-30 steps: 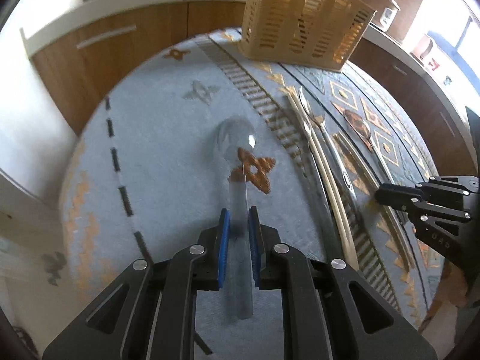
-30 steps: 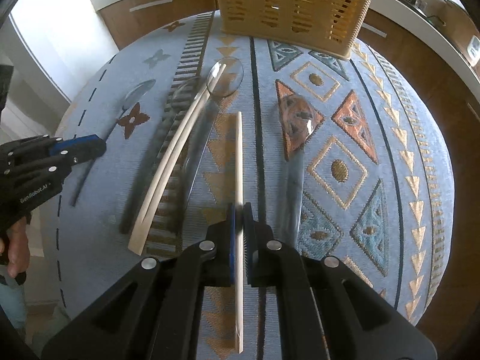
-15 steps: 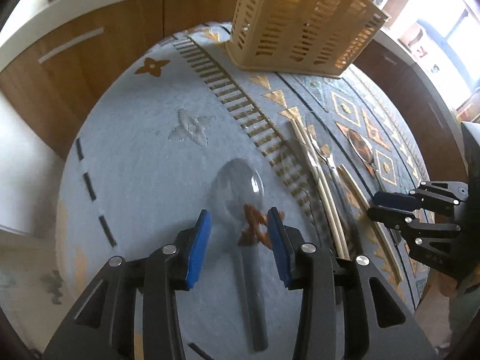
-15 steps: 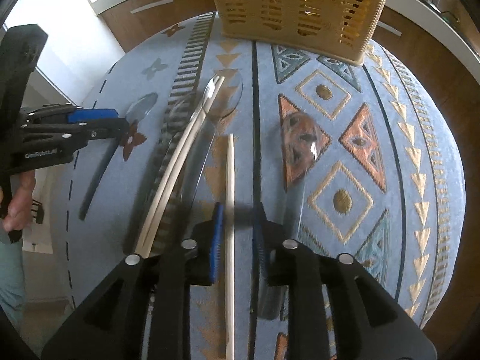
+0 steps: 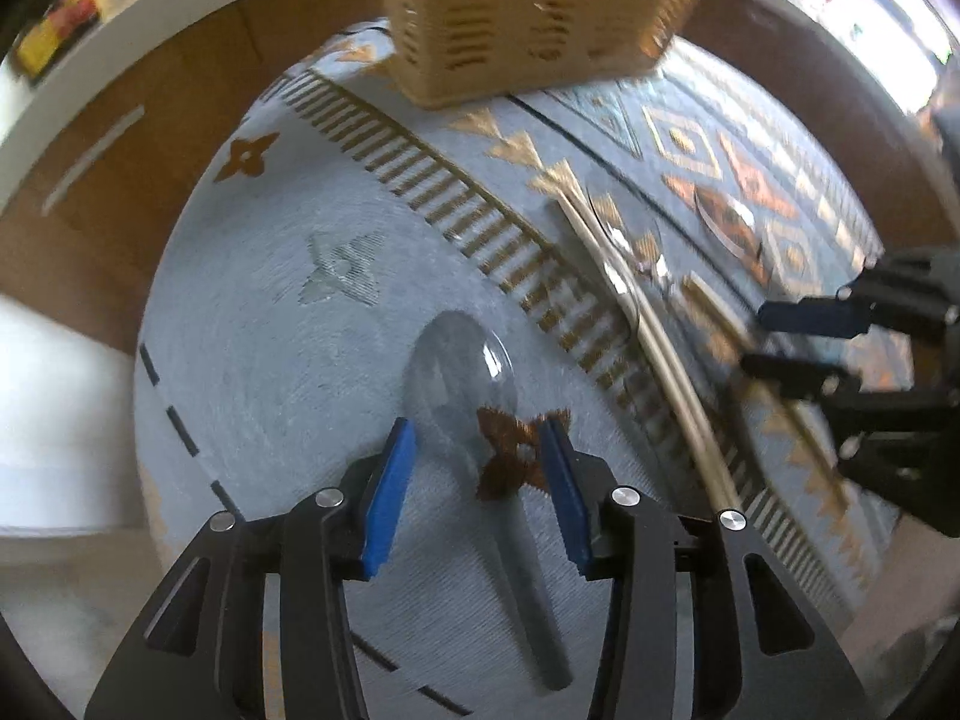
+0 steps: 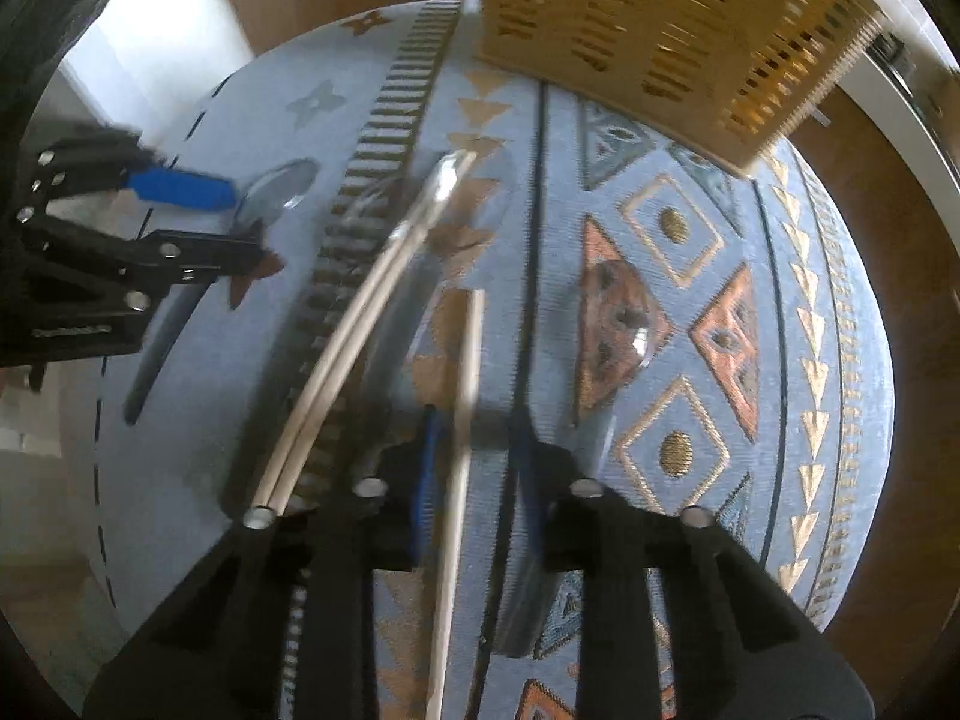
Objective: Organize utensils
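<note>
A clear plastic spoon lies on the patterned cloth of the desk, between the left gripper's widening fingers, untouched; a single chopstick lies between the right gripper's narrowing fingers; slotted basket behind.

Pale blue woven tablecloth patterned with gold triangles, orange diamonds, dark stripes and a dashed black border line. Rust-brown four-petal motif between the blue-padded black fingers of the left gripper, beside a clear plastic spoon. Single pale wooden chopstick between the right gripper pads; cream pair of chopsticks to their left. Tan slotted basket beyond the fingertips, brown cabinet fronts behind.
</note>
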